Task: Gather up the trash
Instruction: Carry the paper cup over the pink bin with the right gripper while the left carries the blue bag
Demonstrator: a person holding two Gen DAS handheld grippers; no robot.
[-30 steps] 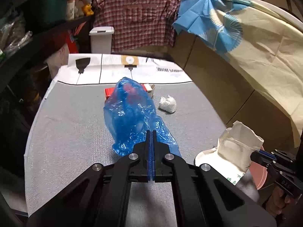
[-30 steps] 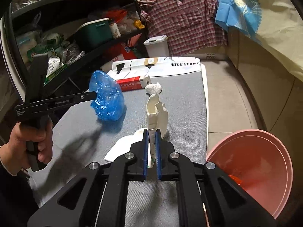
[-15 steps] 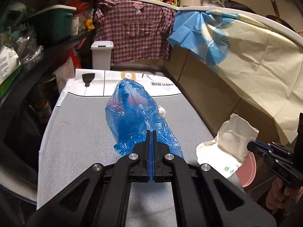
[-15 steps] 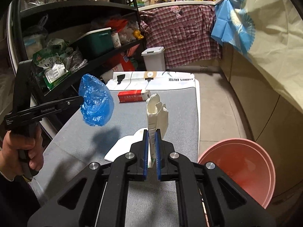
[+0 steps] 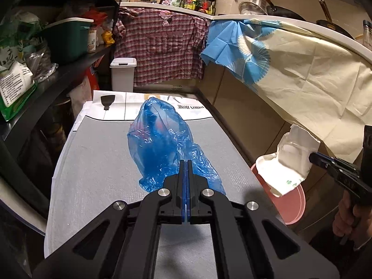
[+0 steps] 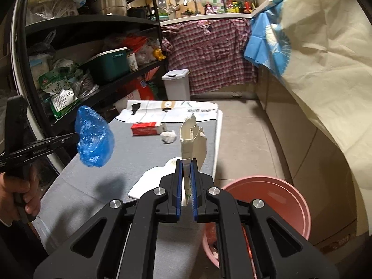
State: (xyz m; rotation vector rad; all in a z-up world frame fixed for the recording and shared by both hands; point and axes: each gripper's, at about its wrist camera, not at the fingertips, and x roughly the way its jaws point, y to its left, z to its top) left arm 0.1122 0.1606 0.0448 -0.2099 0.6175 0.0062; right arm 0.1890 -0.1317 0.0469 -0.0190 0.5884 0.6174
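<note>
At the far left, black metal shelving (image 6: pixel 93 21) held a dark green storage bin with a white lid (image 6: pixel 111 64) among packets and pots. In front of it the left gripper (image 5: pixel 186 169) was clamped fully shut on a crumpled translucent blue plastic bag (image 5: pixel 160 148), its blue-lined jaws pressed together on the bag's bunched end; seen from the right wrist, the same bag (image 6: pixel 94 137) hung in the air above the left side of the grey fabric-covered tabletop (image 6: pixel 93 186), clear of the surface. Further along the tabletop lay a flat red and white carton (image 6: pixel 147 128), and just beside it a small crumpled white paper wad (image 6: pixel 168 136); behind them a white printed sheet (image 6: pixel 172 109) covered the far end, with a small white lidded bin (image 6: pixel 176 84) on the floor beyond. The right gripper (image 6: pixel 186 174) was closed narrowly on a white crumpled paper bag (image 6: pixel 191 139), which stood up between the jaws; from the left wrist that bag (image 5: pixel 288 160) was seen lifted past the right edge of the tabletop, above a round pink plastic basin (image 6: pixel 279 190) on the floor. At the far right, a cream cloth with a blue fan pattern (image 6: pixel 313 58) hung over the counter.
</note>
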